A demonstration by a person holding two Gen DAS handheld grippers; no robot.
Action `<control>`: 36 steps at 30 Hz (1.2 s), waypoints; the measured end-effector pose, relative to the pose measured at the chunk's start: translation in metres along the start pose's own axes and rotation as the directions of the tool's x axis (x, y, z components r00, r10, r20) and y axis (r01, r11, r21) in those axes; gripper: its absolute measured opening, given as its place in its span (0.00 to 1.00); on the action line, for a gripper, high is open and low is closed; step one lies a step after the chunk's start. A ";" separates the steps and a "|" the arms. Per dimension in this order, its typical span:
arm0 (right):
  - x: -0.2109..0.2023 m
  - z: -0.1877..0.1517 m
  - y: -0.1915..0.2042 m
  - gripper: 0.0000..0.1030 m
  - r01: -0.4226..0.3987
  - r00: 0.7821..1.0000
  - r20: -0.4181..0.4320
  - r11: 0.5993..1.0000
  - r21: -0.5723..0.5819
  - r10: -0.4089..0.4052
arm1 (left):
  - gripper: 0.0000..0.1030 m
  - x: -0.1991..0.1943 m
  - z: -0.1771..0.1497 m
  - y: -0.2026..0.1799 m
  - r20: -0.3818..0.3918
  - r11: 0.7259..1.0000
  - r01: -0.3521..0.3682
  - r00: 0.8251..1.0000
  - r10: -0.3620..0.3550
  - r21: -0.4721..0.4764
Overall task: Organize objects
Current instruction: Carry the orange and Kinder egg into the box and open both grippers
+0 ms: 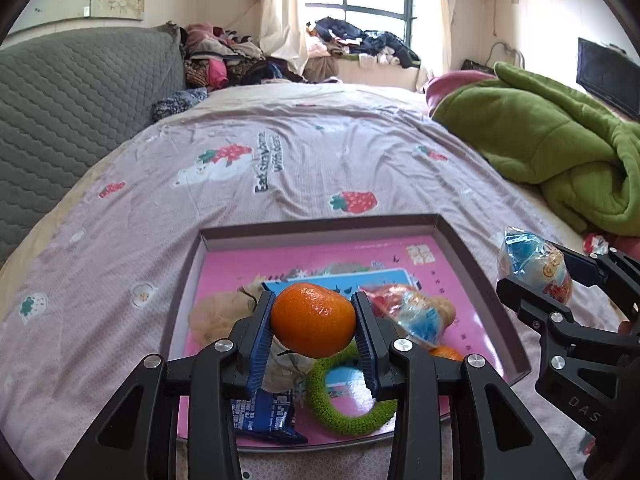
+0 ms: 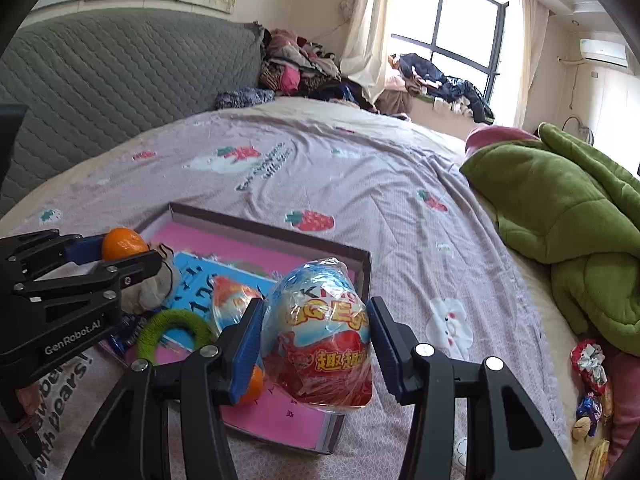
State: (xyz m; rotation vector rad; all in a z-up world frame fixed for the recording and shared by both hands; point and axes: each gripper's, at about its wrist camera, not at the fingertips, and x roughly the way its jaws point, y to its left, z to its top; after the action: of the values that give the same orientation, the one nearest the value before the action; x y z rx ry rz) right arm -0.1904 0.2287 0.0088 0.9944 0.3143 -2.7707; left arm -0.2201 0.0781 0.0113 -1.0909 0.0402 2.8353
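Observation:
My left gripper (image 1: 314,326) is shut on an orange tangerine (image 1: 313,319) and holds it above the pink box lid tray (image 1: 316,228). My right gripper (image 2: 316,336) is shut on a wrapped toy egg (image 2: 320,332) over the tray's right edge (image 2: 362,276); the egg also shows in the left wrist view (image 1: 534,266). In the tray lie a second wrapped egg (image 1: 408,312), a green fuzzy ring (image 1: 348,396), a blue snack packet (image 1: 262,420), a beige cloth pouch (image 1: 218,316) and another tangerine (image 1: 446,353).
The tray rests on a bed with a pink strawberry-print sheet (image 1: 280,160). A green blanket (image 1: 560,148) is heaped at the right. Loose wrapped snacks (image 2: 590,364) lie at the bed's right edge. A grey quilted headboard (image 1: 72,112) stands at the left.

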 end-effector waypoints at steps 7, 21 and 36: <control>0.018 -0.011 0.000 0.50 0.008 0.999 -0.044 1.000 -0.002 -0.008 | 0.38 0.013 -0.008 -0.003 -0.018 1.000 -0.007 1.000 0.007 0.017; 0.036 -0.022 0.003 0.50 0.025 0.995 -0.095 0.999 -0.021 -0.027 | 0.38 0.028 -0.017 -0.005 -0.039 1.000 -0.013 0.999 0.014 0.023; 0.053 -0.032 0.008 0.51 0.041 0.990 -0.133 0.998 -0.049 -0.047 | 0.38 0.048 -0.023 -0.004 -0.074 1.000 -0.017 0.997 0.018 0.010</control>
State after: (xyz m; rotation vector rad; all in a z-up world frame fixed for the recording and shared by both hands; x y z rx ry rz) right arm -0.2092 0.2243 -0.0508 1.1784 0.4217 -2.7276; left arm -0.2390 0.0849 -0.0379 -1.1991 0.0696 2.8057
